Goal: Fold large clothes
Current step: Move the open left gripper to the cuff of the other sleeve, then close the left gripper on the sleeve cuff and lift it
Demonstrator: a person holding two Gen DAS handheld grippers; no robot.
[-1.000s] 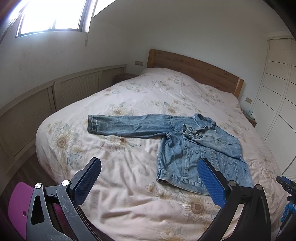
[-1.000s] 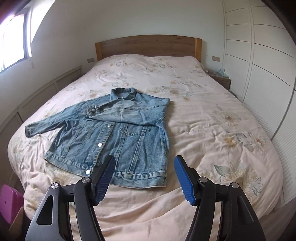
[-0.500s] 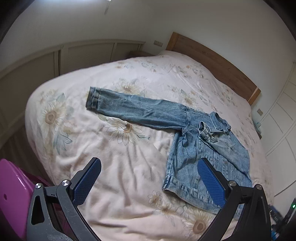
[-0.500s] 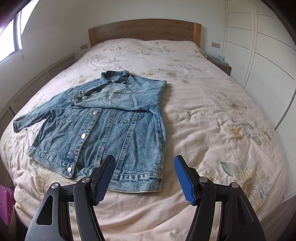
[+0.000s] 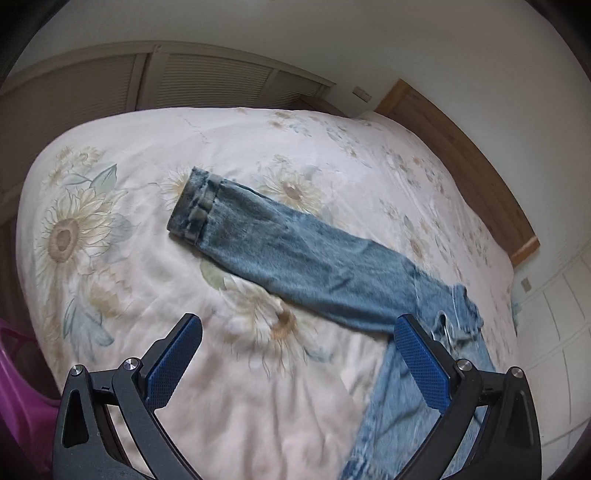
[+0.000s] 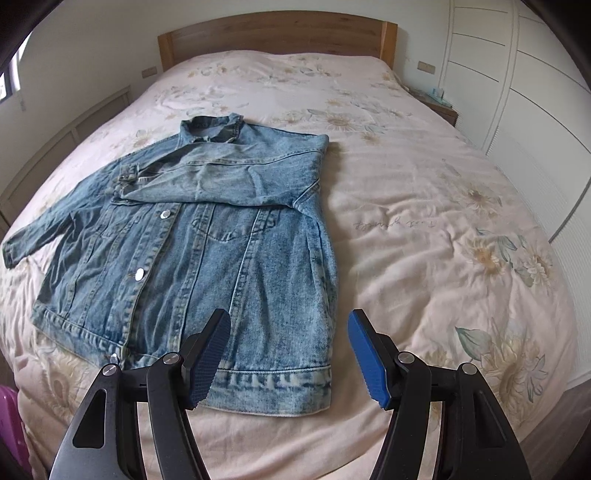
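A blue denim jacket (image 6: 207,236) lies front up on the flowered bedspread (image 6: 424,229). Its right-hand sleeve is folded across the chest. The other sleeve (image 5: 295,254) stretches out flat toward the bed's left side and ends in a rolled cuff (image 5: 194,206). My left gripper (image 5: 295,332) hangs open above the bedspread just short of that sleeve, with nothing between its blue pads. In the right wrist view my right gripper (image 6: 288,325) is open over the jacket's lower right hem (image 6: 273,384), holding nothing.
A wooden headboard (image 6: 277,31) closes the far end of the bed. White wardrobe doors (image 6: 524,74) run along the right, with a small nightstand (image 6: 441,109) beside them. Slatted panels (image 5: 207,81) line the left wall. A pink bin (image 5: 18,387) stands by the bed's near left corner.
The left gripper swung left and down toward the outstretched sleeve, rolling as it went, so the sleeve now fills its view. The right gripper came lower and closer to the jacket's hem. Both stayed open.
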